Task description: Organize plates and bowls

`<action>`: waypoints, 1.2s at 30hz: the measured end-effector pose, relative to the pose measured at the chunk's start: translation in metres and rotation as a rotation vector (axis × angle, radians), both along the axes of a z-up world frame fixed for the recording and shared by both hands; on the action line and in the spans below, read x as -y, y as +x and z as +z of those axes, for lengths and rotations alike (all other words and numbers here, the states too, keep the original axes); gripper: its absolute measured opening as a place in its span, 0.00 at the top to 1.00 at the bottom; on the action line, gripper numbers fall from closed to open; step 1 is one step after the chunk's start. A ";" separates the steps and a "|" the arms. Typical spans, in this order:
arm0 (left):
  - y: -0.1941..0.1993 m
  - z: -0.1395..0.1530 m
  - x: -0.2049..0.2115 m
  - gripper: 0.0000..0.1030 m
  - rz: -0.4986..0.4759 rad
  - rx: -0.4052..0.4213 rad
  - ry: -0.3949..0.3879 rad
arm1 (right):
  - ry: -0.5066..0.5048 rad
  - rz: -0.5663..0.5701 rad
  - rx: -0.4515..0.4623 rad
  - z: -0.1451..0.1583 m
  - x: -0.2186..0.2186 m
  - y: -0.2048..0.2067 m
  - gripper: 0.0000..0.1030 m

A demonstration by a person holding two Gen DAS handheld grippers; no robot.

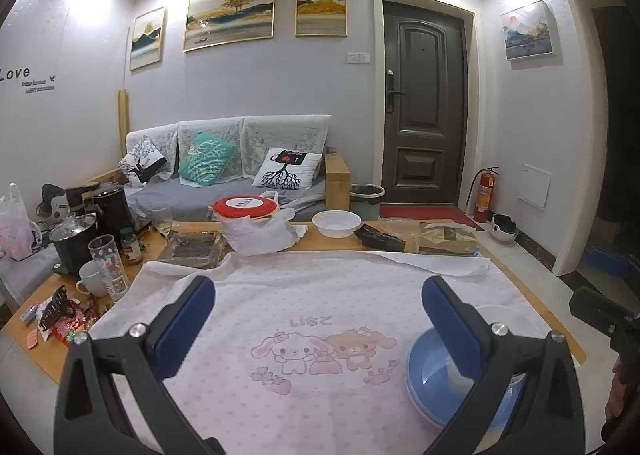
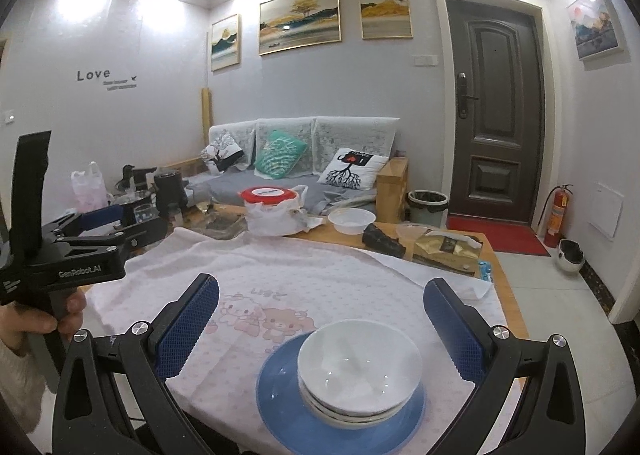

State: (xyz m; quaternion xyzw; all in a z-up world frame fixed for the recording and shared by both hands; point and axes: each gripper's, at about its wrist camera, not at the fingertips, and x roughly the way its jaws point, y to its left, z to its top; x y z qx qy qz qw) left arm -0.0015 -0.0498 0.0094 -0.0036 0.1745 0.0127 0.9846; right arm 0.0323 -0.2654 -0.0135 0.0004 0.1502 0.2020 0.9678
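Right wrist view: the right gripper (image 2: 320, 319) hangs with its jaws spread wide and nothing between them, just above a stack of white bowls (image 2: 359, 369) nested on a blue plate (image 2: 280, 395), which sits on the pink cartoon cloth (image 2: 280, 267) at the corner nearest this camera. The left gripper (image 1: 318, 311) is likewise wide apart and empty over the middle of that cloth, the plate lying behind its right finger. Beyond the cloth's far edge stand another white bowl (image 1: 336, 223) and a red-lidded container (image 1: 245, 207).
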 end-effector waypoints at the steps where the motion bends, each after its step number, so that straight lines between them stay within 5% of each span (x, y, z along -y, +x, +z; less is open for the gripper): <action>1: 0.000 0.000 0.000 0.00 0.002 0.000 0.002 | -0.001 0.002 -0.001 0.000 -0.001 0.001 0.01; 36: -0.002 0.005 0.001 0.00 0.015 0.017 0.013 | 0.011 0.006 -0.012 -0.008 -0.003 0.003 0.01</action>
